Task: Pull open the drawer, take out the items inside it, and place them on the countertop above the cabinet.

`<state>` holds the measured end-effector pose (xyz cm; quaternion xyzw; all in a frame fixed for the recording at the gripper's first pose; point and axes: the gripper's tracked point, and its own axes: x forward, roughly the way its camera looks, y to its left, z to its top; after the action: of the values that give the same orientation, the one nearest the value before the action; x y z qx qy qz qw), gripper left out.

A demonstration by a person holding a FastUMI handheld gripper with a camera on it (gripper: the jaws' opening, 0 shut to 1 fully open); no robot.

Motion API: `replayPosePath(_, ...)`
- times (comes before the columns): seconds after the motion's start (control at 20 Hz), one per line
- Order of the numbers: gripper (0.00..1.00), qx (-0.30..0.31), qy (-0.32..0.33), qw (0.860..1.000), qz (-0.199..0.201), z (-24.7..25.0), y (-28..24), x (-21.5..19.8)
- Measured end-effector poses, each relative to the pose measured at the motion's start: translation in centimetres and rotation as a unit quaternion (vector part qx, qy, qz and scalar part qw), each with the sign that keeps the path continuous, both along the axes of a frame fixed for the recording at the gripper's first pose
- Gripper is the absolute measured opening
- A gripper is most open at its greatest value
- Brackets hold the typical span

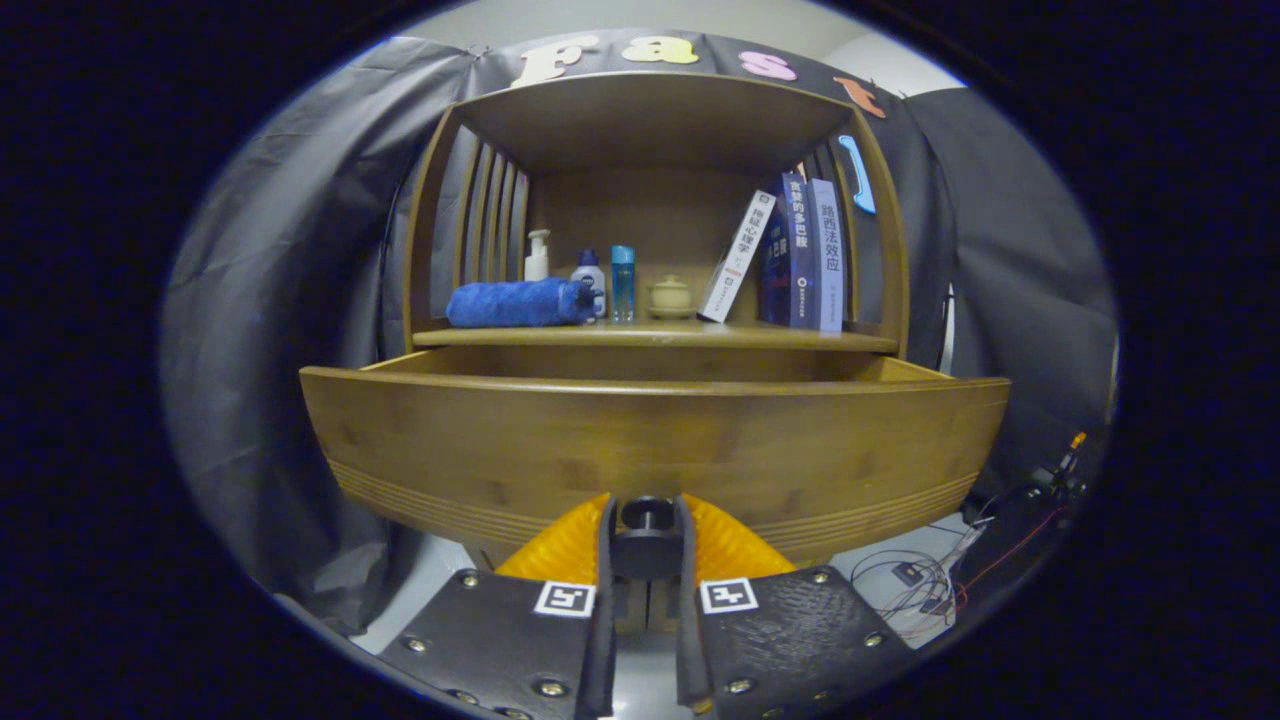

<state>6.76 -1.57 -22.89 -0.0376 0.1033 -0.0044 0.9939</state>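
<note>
A wooden cabinet's drawer (650, 440) stands pulled out toward me, its wide front panel just ahead of the fingers. My gripper (647, 530) is shut on the drawer's dark round knob (647, 515), which sits between the two fingers. The drawer's inside is hidden behind its front panel. Above it runs the countertop shelf (650, 337), carrying a rolled blue towel (520, 303), a white pump bottle (537, 256), a small white bottle (590, 275), a blue tumbler (622, 283), a small tan lidded pot (670, 295) and three leaning books (790, 255).
Black cloth hangs on both sides of the cabinet. Cables and small devices (930, 580) lie on the floor to the lower right. The cabinet's slatted side walls (490, 220) and top board close in the shelf space.
</note>
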Motion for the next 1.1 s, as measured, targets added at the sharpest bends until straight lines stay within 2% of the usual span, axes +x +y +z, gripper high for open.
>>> replayPosePath(0.3, 0.24, 0.021, 0.001, 1.000, -0.005, -0.2, 0.3, -3.8)
replayPosePath(0.5, 0.24, 0.020, 0.013, 1.000, 0.004, -0.6, 0.2, -4.5)
replayPosePath(0.7, 0.65, 0.014, -0.042, 0.999, -0.031, 3.9, -2.1, -6.7)
replayPosePath(0.8, 0.88, 0.006, -0.068, 0.997, -0.029, 6.4, -2.1, -7.3)
replayPosePath(0.9, 0.88, -0.004, -0.083, 0.996, -0.017, 8.6, -1.1, -6.9)
replayPosePath(1.1, 0.88, -0.027, -0.072, 0.997, 0.008, 10.9, 1.2, -4.2)
